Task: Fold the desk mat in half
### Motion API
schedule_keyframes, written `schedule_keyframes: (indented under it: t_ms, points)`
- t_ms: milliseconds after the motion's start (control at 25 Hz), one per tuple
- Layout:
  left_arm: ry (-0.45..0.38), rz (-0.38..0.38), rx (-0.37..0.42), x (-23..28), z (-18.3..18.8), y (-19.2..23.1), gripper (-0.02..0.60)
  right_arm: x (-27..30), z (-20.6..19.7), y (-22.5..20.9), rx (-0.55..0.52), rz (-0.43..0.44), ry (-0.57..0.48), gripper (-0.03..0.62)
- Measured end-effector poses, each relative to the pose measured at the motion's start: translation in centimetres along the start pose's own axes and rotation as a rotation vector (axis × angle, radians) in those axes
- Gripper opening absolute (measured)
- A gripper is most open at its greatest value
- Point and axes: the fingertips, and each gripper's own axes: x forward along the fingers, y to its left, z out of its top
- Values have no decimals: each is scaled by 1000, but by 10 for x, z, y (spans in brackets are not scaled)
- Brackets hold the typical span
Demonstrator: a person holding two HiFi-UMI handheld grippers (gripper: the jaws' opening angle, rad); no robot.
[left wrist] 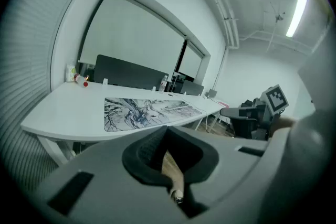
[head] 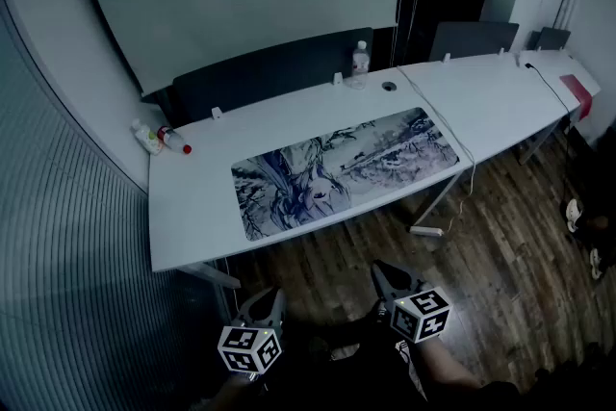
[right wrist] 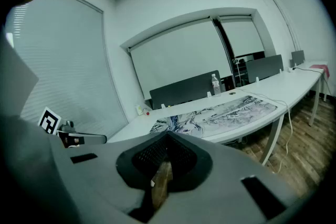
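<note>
The desk mat [head: 346, 170], printed with blue and grey artwork, lies flat and unfolded along the front of the white desk [head: 192, 207]. It also shows in the left gripper view [left wrist: 149, 110] and the right gripper view [right wrist: 215, 115]. Both grippers hang low over the wood floor, in front of the desk and well short of the mat. My left gripper [head: 272, 295] [left wrist: 167, 129] has its jaws together with nothing between them. My right gripper [head: 382, 270] [right wrist: 168, 135] is shut and holds nothing.
A clear water bottle [head: 360, 60] stands at the desk's back edge by a dark divider panel [head: 269, 72]. Small bottles [head: 159, 138] lie at the back left corner. A thin cable [head: 460, 144] runs across the desk past the mat's right end. A red object [head: 577, 91] sits far right.
</note>
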Motion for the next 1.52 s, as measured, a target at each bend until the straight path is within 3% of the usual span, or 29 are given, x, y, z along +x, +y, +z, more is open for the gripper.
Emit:
schedule_keyframes:
  t_ms: [240,880,1080,1520]
  points:
    - [1,1,-1,-1,-2,-2,6,0,-4,-6,-43,-15,1,21]
    - [3,3,-4,-6,-5,-1,6,4,-3,2,-31,7,-18,23]
    - [6,4,-6,-7,-7,-1,6,6,-1,13,16,36,-10,23]
    - [-5,32,-18,-11,-6,6,6,22,0,23,-1,83,17,23]
